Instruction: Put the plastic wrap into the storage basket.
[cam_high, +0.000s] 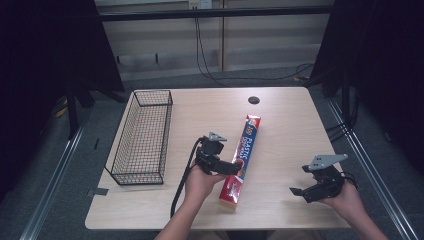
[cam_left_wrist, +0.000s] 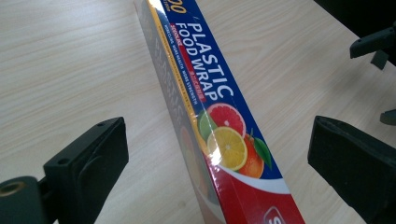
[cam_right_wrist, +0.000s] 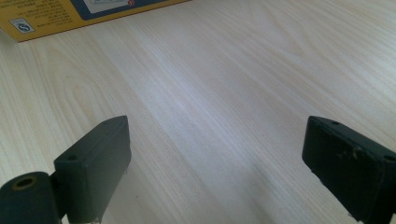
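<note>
The wrap box (cam_left_wrist: 219, 116) is straddled by the left tongs (cam_left_wrist: 219, 154), spread wide, untouched; the right tongs (cam_right_wrist: 219, 154) are held agape over the counter (cam_right_wrist: 224, 84).

Bare table (cam_high: 285, 135) — wire basket (cam_high: 142, 137) left

High view overlooks the table (cam_high: 280, 125); both gripper views skim its wood closely.

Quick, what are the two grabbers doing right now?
Left gripper: open, jaws either side of the plastic wrap box, not clamped.
Right gripper: open, holding nothing, over the table.
</note>
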